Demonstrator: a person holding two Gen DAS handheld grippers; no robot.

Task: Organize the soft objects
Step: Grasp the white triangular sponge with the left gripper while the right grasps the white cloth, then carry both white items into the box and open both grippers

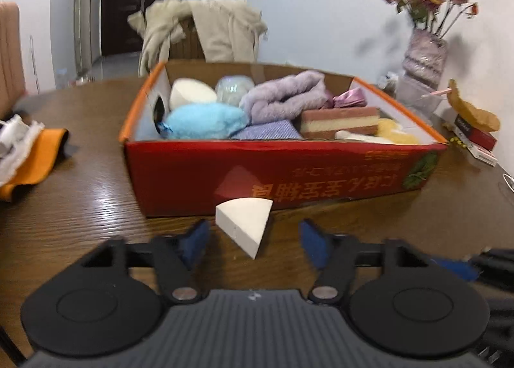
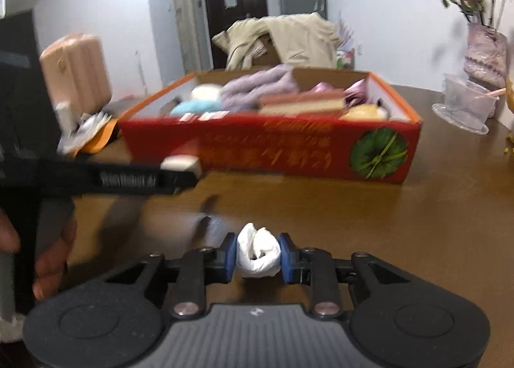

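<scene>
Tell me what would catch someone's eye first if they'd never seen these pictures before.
Probably the red cardboard box in the middle of the wooden table, packed with soft things such as a lilac towel and a blue plush. Next, the white wedge sponge on the table just in front of the box, between the open fingers of the left gripper. The right gripper squeezes a crumpled white cloth.

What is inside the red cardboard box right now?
The red box holds a lavender towel, blue plush, layered sponge, white sponge and yellow item. Anything beneath them is covered.
</scene>
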